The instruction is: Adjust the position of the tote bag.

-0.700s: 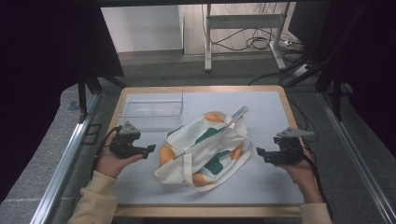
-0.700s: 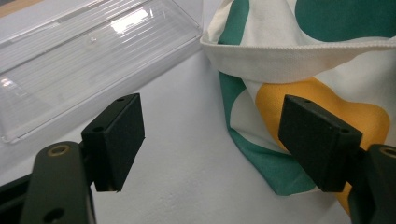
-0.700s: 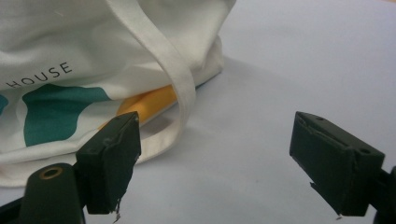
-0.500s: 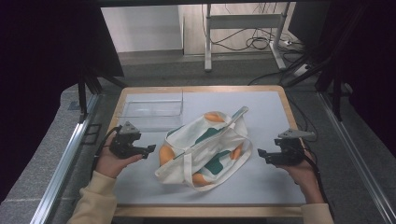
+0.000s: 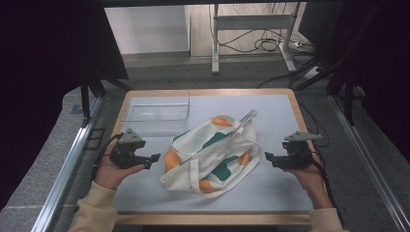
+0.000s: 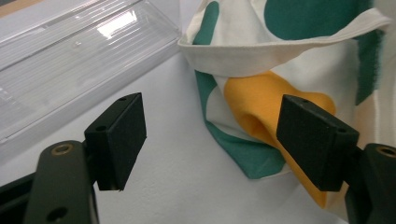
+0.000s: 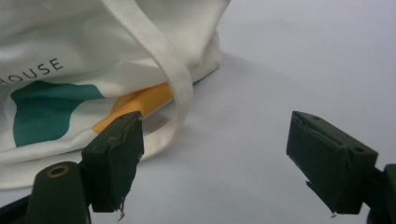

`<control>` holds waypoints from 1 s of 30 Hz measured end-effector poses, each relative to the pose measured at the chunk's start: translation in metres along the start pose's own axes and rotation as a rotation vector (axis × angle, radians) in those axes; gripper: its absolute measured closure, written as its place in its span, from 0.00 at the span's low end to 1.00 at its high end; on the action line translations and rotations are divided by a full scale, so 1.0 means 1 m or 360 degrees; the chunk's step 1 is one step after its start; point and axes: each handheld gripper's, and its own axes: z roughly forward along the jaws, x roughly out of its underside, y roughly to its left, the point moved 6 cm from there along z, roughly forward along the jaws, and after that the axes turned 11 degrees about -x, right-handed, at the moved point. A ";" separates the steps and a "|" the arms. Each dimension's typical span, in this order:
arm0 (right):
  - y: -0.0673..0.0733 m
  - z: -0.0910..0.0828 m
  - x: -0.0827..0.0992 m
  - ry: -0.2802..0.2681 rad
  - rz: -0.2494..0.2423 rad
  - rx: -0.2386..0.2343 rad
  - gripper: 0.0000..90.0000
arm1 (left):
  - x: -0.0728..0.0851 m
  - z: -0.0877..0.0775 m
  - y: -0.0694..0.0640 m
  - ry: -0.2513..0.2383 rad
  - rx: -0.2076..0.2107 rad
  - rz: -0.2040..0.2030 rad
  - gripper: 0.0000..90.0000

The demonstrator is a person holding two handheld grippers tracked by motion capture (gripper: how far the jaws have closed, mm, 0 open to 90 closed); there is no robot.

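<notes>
— So, where are your fingers right now?

— My left fingers (image 5: 153,158) are spread wide with nothing between them, held just beside the near left edge of the canvas tote bag (image 5: 212,154). In the left gripper view one finger (image 6: 117,137) hangs over bare table (image 6: 187,177), and the other sits in front of the bag's orange and green patches.

— And the right ones?

— My right fingers (image 5: 267,158) are spread wide too, empty, just off the bag's right side and pointing at it. In the right gripper view the bag's white strap (image 7: 173,70) drops down near one finger.

— Anything else close by?

— A clear plastic tray (image 5: 157,116) lies beyond my left fingers, beside the bag's far left corner.
</notes>
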 end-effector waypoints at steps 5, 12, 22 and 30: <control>0.001 0.001 0.003 0.0022 -0.0021 -0.0003 0.21 | -0.004 0.000 -0.003 0.0002 0.0051 0.0002 0.30; -0.003 0.000 0.006 0.0025 -0.0033 0.0022 0.21 | -0.006 0.001 -0.009 0.0021 0.0050 0.0032 0.32; 0.001 0.001 0.003 0.0012 -0.0040 0.0031 0.21 | -0.013 -0.015 -0.020 -0.0050 0.0160 0.0069 0.32; 0.004 0.006 0.005 0.0050 -0.0064 0.0035 0.22 | -0.018 -0.027 -0.035 -0.0076 0.0243 0.0117 0.33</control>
